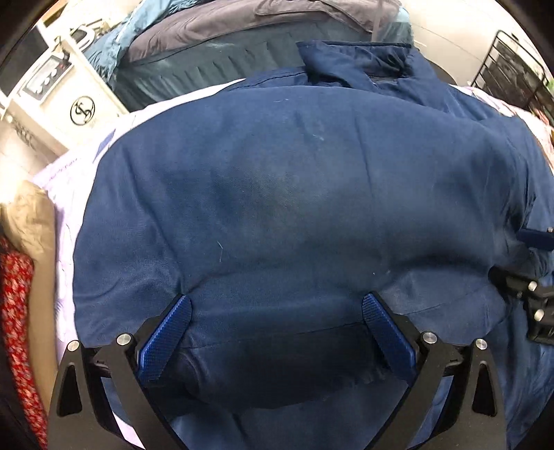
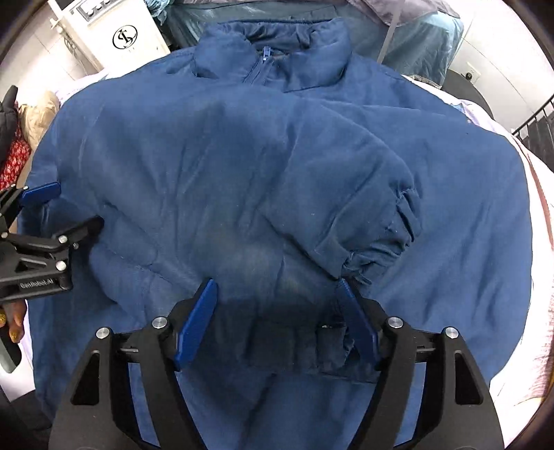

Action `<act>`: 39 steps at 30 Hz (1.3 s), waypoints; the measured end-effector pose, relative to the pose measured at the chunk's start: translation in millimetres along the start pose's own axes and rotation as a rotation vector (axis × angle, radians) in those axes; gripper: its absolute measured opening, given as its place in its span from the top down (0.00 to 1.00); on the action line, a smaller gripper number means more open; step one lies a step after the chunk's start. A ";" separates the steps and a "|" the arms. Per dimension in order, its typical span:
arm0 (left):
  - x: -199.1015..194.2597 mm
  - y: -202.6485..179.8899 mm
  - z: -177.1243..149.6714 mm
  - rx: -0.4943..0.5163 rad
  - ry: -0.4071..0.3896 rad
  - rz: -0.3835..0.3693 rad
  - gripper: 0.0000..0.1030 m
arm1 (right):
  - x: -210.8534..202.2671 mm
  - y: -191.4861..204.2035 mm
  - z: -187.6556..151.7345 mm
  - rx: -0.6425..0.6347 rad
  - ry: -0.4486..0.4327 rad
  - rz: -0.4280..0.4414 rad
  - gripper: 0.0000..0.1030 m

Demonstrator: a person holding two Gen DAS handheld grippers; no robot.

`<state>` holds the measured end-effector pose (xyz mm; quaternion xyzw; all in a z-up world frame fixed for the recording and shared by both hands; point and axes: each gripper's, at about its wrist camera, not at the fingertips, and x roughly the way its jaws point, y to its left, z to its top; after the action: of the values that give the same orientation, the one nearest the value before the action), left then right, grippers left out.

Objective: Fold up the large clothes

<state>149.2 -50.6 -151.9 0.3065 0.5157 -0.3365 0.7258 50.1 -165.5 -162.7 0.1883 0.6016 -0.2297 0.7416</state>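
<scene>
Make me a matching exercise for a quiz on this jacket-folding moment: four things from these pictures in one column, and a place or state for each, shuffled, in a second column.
Things:
1. jacket collar
2. sleeve cuff
3. right gripper
4. white appliance

Places or states:
A. jaws open above the jacket hem
B. stands beyond the jacket's far left corner
C. far end of the jacket, zipper closed up to it
D. gathered, lying folded across the jacket's front

Pairs: 1-C, 2-D, 3-A, 4-B

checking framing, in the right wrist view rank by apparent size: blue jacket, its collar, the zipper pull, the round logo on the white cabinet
1. blue jacket
2. collar
3. round logo, though it sits farther from the camera
4. zipper pull
</scene>
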 end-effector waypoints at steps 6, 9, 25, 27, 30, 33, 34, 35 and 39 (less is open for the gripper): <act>5.1 -9.1 -0.4 -0.007 -0.019 0.056 0.05 | 14.6 -4.4 6.9 0.039 0.034 0.018 0.20; 6.4 -9.8 0.3 -0.017 -0.015 0.056 0.05 | 19.5 -5.2 12.3 0.055 0.042 0.027 0.15; -1.8 -14.8 2.8 -0.006 -0.017 0.081 0.05 | -0.1 13.3 -1.2 0.078 0.018 -0.005 0.14; -10.2 -15.4 -0.5 0.004 -0.030 0.075 0.06 | -17.2 13.5 -4.1 0.088 -0.032 -0.004 0.14; -26.9 -12.6 -11.0 -0.011 -0.070 0.057 0.06 | -41.9 9.8 -25.2 0.126 -0.117 0.019 0.14; -44.6 -9.0 -31.3 -0.037 -0.104 0.030 0.06 | -52.7 -1.1 -53.9 0.175 -0.127 0.020 0.14; -49.5 -7.5 -40.1 -0.050 -0.108 0.021 0.06 | -54.3 -6.8 -65.0 0.195 -0.124 0.019 0.14; -54.0 -4.9 -49.6 -0.068 -0.109 0.011 0.06 | -56.3 -17.2 -79.2 0.220 -0.114 0.011 0.14; -66.8 10.0 -102.4 -0.141 -0.085 -0.022 0.06 | -65.9 -54.7 -133.0 0.295 -0.090 -0.017 0.14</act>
<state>85.6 47.8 -115.7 0.2344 0.5100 -0.3203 0.7631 -99.4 -129.1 -125.7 0.2797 0.5291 -0.3301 0.7299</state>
